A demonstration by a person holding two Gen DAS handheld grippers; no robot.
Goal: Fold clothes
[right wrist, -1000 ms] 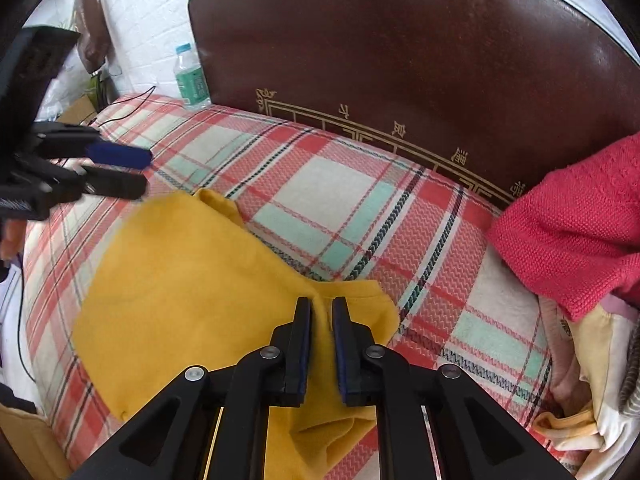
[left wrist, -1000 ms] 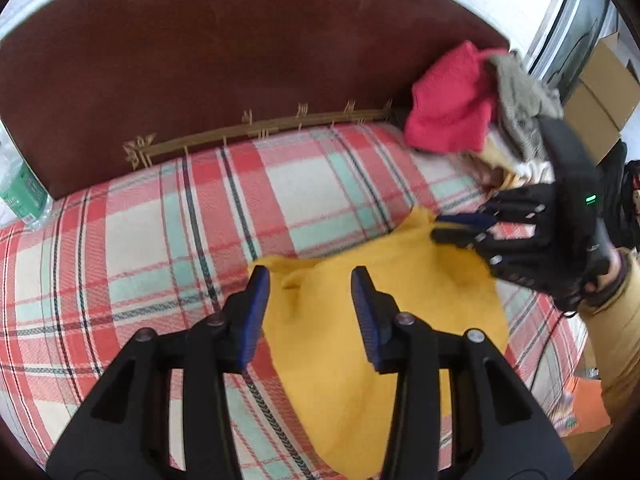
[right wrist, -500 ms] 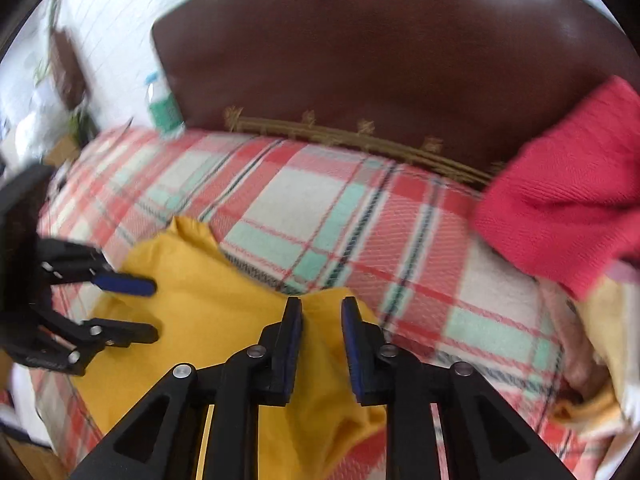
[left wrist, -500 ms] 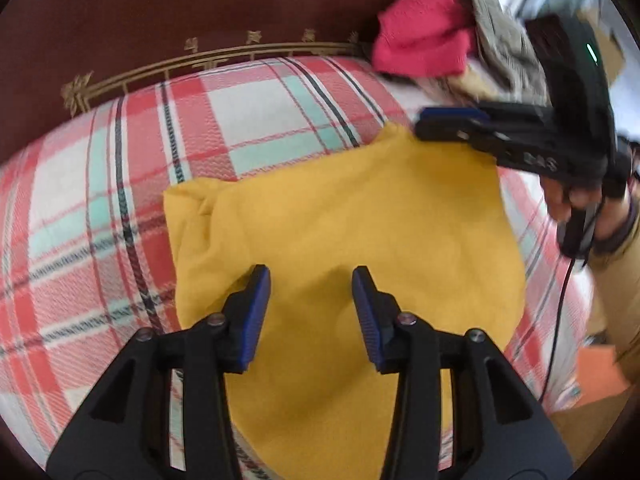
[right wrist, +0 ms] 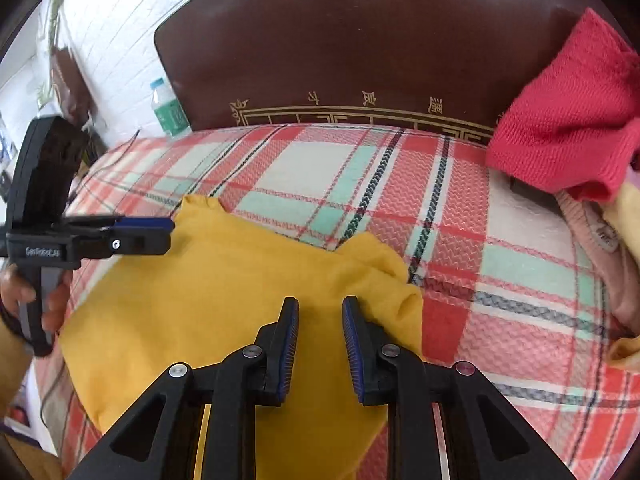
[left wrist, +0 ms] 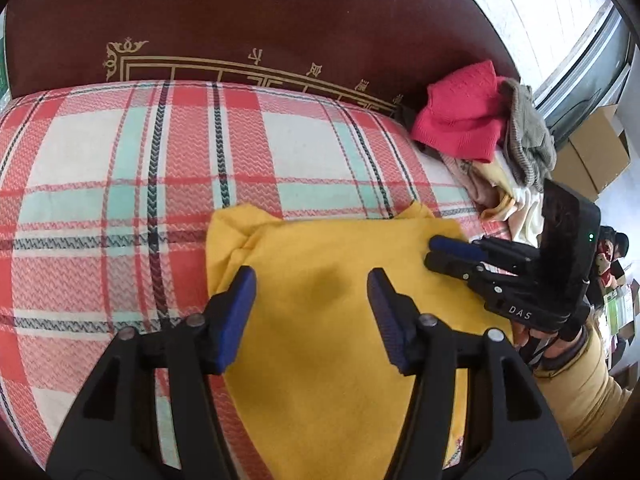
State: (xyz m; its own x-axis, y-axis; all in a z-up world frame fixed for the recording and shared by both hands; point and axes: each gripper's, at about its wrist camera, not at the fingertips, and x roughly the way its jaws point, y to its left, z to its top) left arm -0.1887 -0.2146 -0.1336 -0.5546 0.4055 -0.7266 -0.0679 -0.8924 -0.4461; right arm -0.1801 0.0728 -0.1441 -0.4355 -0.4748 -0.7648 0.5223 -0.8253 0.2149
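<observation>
Jaws apart on both our grippers, the left gripper (left wrist: pixel 312 280) opening, over the yellow cloth (left wrist: pixel 340 320) — plaid bed (right wrist: pixel 360 184) and dark headboard (right wrist: pixel 360 40) beyond them.

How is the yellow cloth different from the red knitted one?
The yellow cloth lies spread out flat on the plaid bedcover, in front of both grippers; the red knitted garment sits bunched up on a pile of clothes against the headboard. The yellow cloth looks smooth and fine; the red garment shows a chunky knit. Both are soft clothes on the same bed, and neither is gripped.
</observation>
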